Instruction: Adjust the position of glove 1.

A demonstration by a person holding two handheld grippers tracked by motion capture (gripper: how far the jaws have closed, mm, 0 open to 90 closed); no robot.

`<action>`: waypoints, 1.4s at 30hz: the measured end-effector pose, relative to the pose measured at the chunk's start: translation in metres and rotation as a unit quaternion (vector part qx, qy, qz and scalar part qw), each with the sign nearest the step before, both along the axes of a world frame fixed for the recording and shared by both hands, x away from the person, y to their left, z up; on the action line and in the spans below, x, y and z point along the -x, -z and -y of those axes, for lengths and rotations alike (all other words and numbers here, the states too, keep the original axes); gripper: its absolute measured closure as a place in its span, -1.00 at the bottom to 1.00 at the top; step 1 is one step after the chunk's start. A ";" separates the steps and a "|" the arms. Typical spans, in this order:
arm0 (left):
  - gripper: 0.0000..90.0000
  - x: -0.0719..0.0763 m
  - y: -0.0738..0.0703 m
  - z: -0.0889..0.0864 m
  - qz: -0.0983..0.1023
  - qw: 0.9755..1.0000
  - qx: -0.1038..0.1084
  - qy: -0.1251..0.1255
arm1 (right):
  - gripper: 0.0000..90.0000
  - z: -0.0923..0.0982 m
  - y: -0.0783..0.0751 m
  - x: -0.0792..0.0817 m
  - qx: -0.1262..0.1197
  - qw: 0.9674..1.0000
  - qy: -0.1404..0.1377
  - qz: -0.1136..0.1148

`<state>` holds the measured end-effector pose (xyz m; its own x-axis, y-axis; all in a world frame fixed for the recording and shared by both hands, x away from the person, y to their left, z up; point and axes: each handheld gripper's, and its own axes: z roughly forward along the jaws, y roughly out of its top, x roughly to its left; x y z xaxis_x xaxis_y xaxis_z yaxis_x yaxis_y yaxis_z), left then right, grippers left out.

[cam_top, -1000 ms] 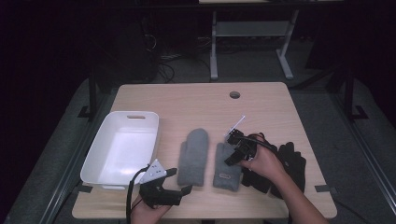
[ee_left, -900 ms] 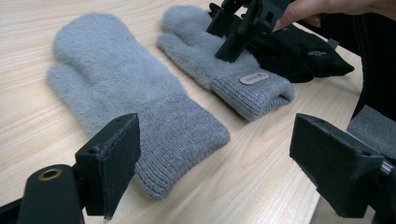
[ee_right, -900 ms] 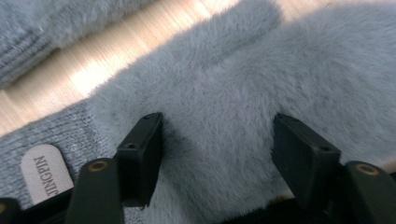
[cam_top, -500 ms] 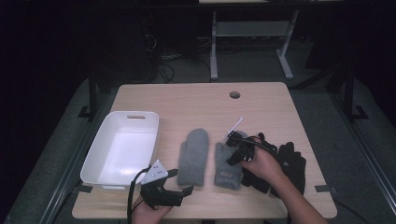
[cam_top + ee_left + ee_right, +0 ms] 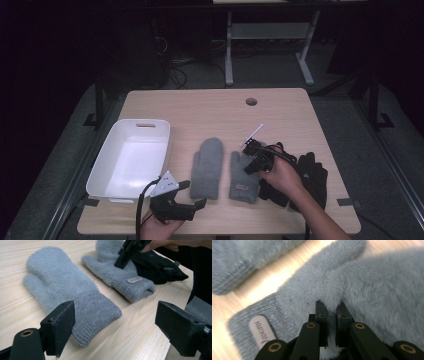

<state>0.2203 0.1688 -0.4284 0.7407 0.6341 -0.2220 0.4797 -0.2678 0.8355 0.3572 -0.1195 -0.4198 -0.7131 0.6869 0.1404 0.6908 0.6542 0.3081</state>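
Now the right grey mitten [image 5: 244,175], lying on the bench [image 5: 210,107] beside its twin [image 5: 207,167] and against the black gloves [image 5: 310,175], is pinched: the right tool [image 5: 252,161] has just clenched on its fleece. Lifting toward the white bin [image 5: 131,157] looks next. The left tool [image 5: 192,206] gapes idle.

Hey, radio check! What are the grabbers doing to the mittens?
Right gripper just pinched shut on right mitten. Left gripper open, idle. Black gloves alongside.
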 end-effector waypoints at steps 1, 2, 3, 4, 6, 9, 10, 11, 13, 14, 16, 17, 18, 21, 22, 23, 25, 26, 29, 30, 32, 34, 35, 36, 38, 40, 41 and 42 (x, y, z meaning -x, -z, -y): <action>-0.64 0.000 0.000 0.000 0.000 1.000 0.000 0.000 | 0.86 0.000 0.000 0.000 0.000 1.000 0.000 0.000; -0.64 0.000 0.000 0.000 0.001 1.000 0.001 0.000 | 0.86 0.000 -0.007 0.003 -0.007 1.000 0.006 0.007; -0.64 0.000 0.000 0.000 0.001 1.000 0.001 0.000 | 0.86 0.000 -0.007 0.003 -0.007 1.000 0.006 0.007; -0.64 0.001 -0.001 0.000 0.001 1.000 0.001 0.000 | 0.86 0.000 -0.015 0.006 -0.009 1.000 0.003 0.013; -0.64 0.001 -0.001 0.000 0.003 1.000 0.000 0.000 | 0.86 -0.002 -0.024 0.009 -0.011 1.000 0.001 0.020; -0.64 0.002 -0.002 0.000 0.006 1.000 0.003 -0.003 | 0.86 -0.008 -0.038 0.012 -0.019 0.999 -0.004 0.026; -0.64 0.002 -0.003 -0.001 0.008 1.000 0.000 -0.004 | 0.86 -0.010 -0.043 0.013 -0.021 0.999 -0.005 0.030; -0.64 0.002 -0.004 -0.002 0.009 1.000 -0.002 -0.003 | 0.86 -0.013 -0.048 0.013 -0.025 0.999 -0.007 0.031; -0.64 0.002 -0.004 -0.002 0.013 1.000 0.005 -0.008 | 0.86 -0.021 -0.056 0.014 -0.030 0.999 -0.012 0.035; -0.64 0.003 -0.005 -0.002 0.014 1.000 0.006 -0.010 | 0.86 -0.025 -0.060 0.015 -0.031 0.999 -0.016 0.034; -0.64 0.003 -0.006 -0.003 0.015 1.000 0.009 -0.014 | 0.86 -0.034 -0.066 0.015 -0.035 0.998 -0.021 0.039; -0.64 0.003 -0.006 -0.004 0.016 1.000 0.011 -0.015 | 0.86 -0.039 -0.069 0.014 -0.035 0.998 -0.024 0.038; -0.64 0.003 -0.007 -0.005 0.016 1.000 0.008 -0.017 | 0.86 -0.044 -0.071 0.014 -0.035 0.998 -0.028 0.039; -0.64 0.003 -0.007 -0.006 0.017 1.000 0.010 -0.019 | 0.85 -0.055 -0.073 0.011 -0.036 0.998 -0.037 0.037; -0.64 0.002 -0.008 -0.007 0.019 1.000 0.013 -0.021 | 0.85 -0.065 -0.073 0.009 -0.037 0.998 -0.043 0.036; -0.64 0.002 -0.008 -0.007 0.019 1.000 0.013 -0.021 | 0.85 -0.070 -0.073 0.008 -0.037 0.998 -0.046 0.034; -0.64 0.002 -0.009 -0.009 0.016 0.999 0.016 -0.025 | 0.85 -0.079 -0.072 0.006 -0.037 0.997 -0.052 0.031; -0.64 0.002 -0.009 -0.009 0.015 0.999 0.017 -0.027 | 0.85 -0.084 -0.072 0.005 -0.037 0.997 -0.055 0.029; -0.64 0.001 -0.009 -0.011 0.015 0.999 0.019 -0.031 | 0.85 -0.097 -0.071 0.003 -0.035 0.997 -0.061 0.023; -0.64 0.000 -0.009 -0.011 0.014 0.999 0.020 -0.033 | 0.85 -0.100 -0.070 0.002 -0.034 0.997 -0.065 0.022; -0.64 0.000 -0.009 -0.012 0.011 0.999 0.019 -0.033 | 0.85 -0.106 -0.068 0.000 -0.032 0.997 -0.066 0.018; -0.64 -0.001 -0.009 -0.012 0.011 0.999 0.017 -0.035 | 0.85 -0.110 -0.065 -0.003 -0.032 0.997 -0.067 0.014; -0.64 -0.001 -0.008 -0.012 0.011 0.999 0.015 -0.035 | 0.85 -0.112 -0.064 -0.004 -0.030 0.997 -0.067 0.011; -0.64 -0.001 -0.008 -0.013 0.009 0.999 0.013 -0.034 | 0.85 -0.114 -0.063 -0.005 -0.028 0.997 -0.066 0.010; -0.63 -0.002 -0.008 -0.012 0.007 0.999 0.013 -0.034 | 0.85 -0.116 -0.059 -0.007 -0.023 0.997 -0.069 0.006; -0.63 -0.003 -0.007 -0.012 0.004 0.999 0.014 -0.035 | 0.84 -0.118 -0.054 -0.010 -0.021 0.997 -0.068 0.003; -0.63 -0.003 -0.007 -0.011 0.002 0.999 0.016 -0.036 | 0.84 -0.118 -0.052 -0.012 -0.022 0.997 -0.067 0.001; -0.63 -0.004 -0.007 -0.011 0.002 0.999 0.011 -0.033 | 0.83 -0.118 -0.050 -0.014 -0.023 0.997 -0.068 0.000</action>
